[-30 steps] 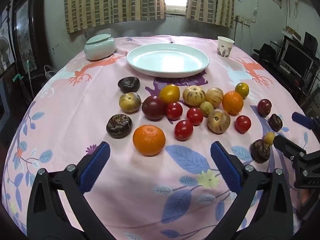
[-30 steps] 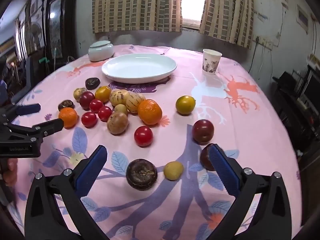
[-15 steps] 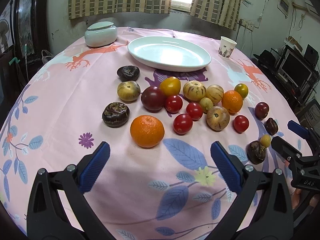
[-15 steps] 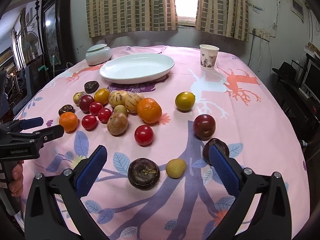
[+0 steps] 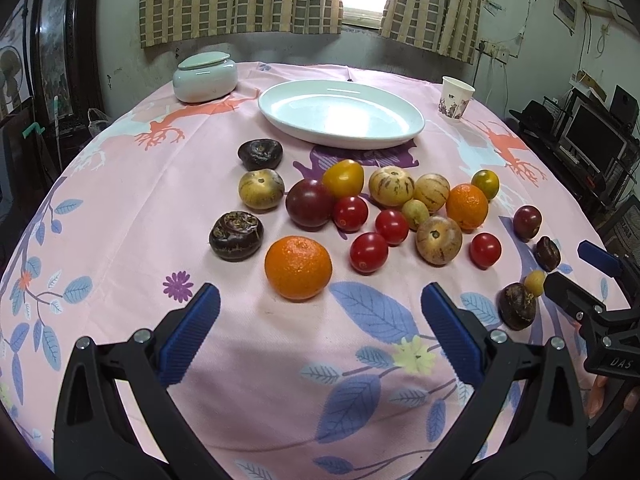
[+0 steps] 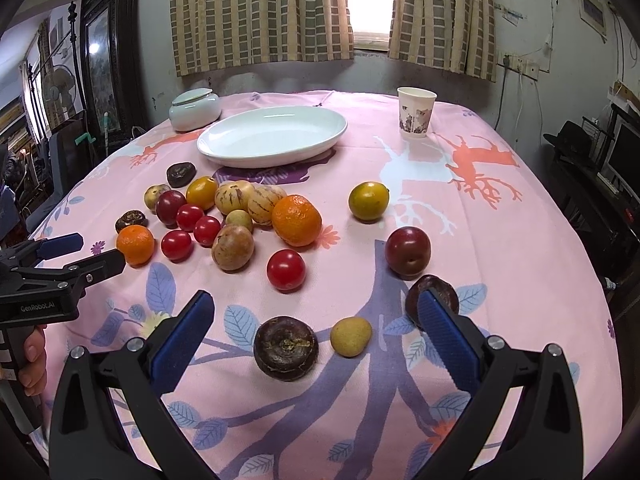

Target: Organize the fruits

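Observation:
Many fruits lie loose on a pink tablecloth in front of an empty white oval plate (image 5: 340,114), also in the right wrist view (image 6: 272,136). My left gripper (image 5: 320,320) is open and empty, just short of an orange (image 5: 298,267). My right gripper (image 6: 316,328) is open and empty, with a dark brown fruit (image 6: 286,348) and a small yellow fruit (image 6: 351,336) between its fingers on the cloth. Red tomatoes (image 5: 369,252), striped melons (image 5: 391,185) and a second orange (image 6: 296,220) sit in the cluster.
A pale lidded jar (image 5: 205,76) stands at the back left and a paper cup (image 6: 416,117) at the back right. The table edge drops off on all sides, with dark furniture and monitors (image 5: 592,136) to the right.
Both views have risen and tilted a little, so the fruits sit lower and closer in view. Both grippers stay open and empty. No fruit has moved.

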A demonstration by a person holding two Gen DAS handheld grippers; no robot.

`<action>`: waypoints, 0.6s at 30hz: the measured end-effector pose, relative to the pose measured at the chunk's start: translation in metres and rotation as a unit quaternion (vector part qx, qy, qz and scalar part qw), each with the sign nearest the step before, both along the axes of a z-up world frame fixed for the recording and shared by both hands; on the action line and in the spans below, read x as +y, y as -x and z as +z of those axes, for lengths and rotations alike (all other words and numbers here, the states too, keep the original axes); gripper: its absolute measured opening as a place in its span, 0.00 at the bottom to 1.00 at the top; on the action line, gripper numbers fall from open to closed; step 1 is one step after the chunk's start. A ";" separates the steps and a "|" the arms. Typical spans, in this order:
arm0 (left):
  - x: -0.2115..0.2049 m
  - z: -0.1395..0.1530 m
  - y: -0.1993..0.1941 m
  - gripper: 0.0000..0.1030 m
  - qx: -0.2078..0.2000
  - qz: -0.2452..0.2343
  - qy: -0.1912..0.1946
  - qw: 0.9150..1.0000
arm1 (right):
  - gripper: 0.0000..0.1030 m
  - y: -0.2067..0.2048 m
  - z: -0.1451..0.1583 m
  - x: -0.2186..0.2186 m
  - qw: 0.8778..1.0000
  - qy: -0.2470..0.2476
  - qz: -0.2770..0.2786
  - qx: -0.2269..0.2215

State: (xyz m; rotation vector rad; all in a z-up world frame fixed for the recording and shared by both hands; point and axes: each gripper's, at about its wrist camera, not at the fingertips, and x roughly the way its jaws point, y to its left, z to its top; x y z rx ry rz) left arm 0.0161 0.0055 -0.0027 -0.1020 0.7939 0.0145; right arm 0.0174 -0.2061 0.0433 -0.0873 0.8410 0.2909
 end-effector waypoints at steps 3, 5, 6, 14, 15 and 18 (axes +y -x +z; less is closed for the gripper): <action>0.000 0.000 0.000 0.98 -0.001 0.000 0.002 1.000 | 0.99 0.000 -0.001 0.000 1.000 0.000 0.000 0.001; 0.001 0.000 0.001 0.98 -0.003 0.002 0.005 1.000 | 0.99 0.000 0.000 0.000 1.000 0.001 0.000 0.000; 0.001 0.001 0.001 0.98 -0.005 0.003 0.006 1.000 | 0.99 0.000 0.000 0.000 1.000 0.001 0.000 0.000; 0.001 0.001 0.002 0.98 -0.004 -0.001 0.003 1.000 | 0.99 0.000 -0.001 0.000 1.000 0.001 0.000 0.000; 0.001 0.001 0.002 0.98 -0.004 0.000 0.004 1.000 | 0.99 0.000 -0.001 0.000 1.000 0.002 0.000 0.000; 0.002 0.001 0.003 0.98 -0.004 0.001 0.006 1.000 | 0.99 0.000 -0.001 0.000 1.000 0.001 0.000 0.001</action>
